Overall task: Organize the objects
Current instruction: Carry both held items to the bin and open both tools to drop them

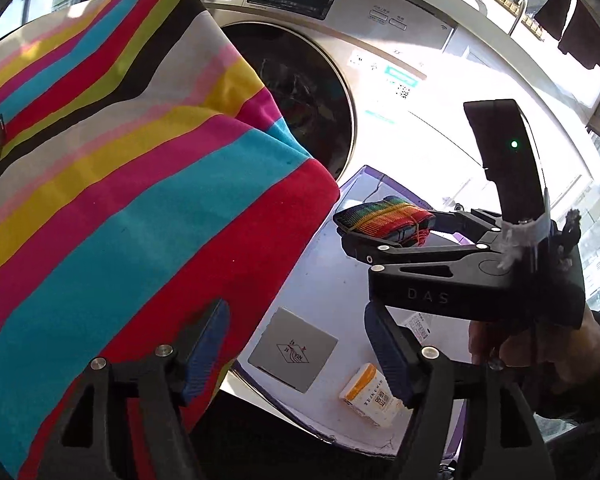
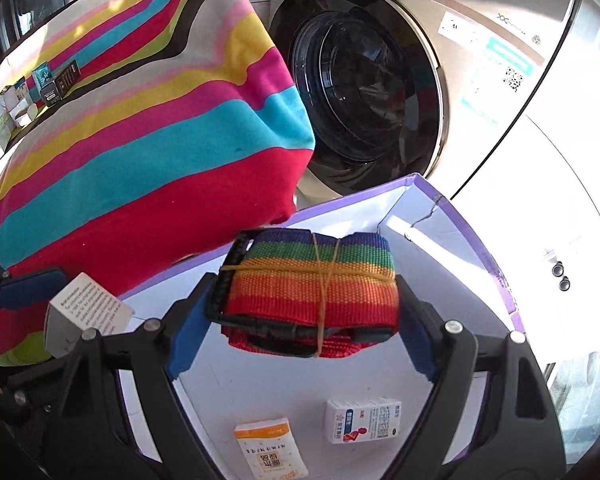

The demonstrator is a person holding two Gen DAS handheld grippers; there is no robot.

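My right gripper (image 2: 300, 320) is shut on a rolled rainbow strap (image 2: 312, 284) bound with rubber bands, held above the white inside of a purple-edged box (image 2: 480, 248). It also shows in the left wrist view (image 1: 384, 228), with the strap (image 1: 388, 218) in its jaws over the box (image 1: 340, 292). My left gripper (image 1: 300, 348) is open and empty, near the edge of the striped cloth (image 1: 140, 200). In the box lie an orange-and-white packet (image 2: 268, 448), a white medicine box (image 2: 364, 420) and a grey square card (image 1: 292, 356).
A front-loading washing machine (image 2: 380, 92) with a dark drum stands behind the box. The striped cloth (image 2: 140, 140) covers a table at the left, with several small boxes (image 2: 56, 84) on its far part. A white leaflet (image 2: 92, 304) lies at the box's left.
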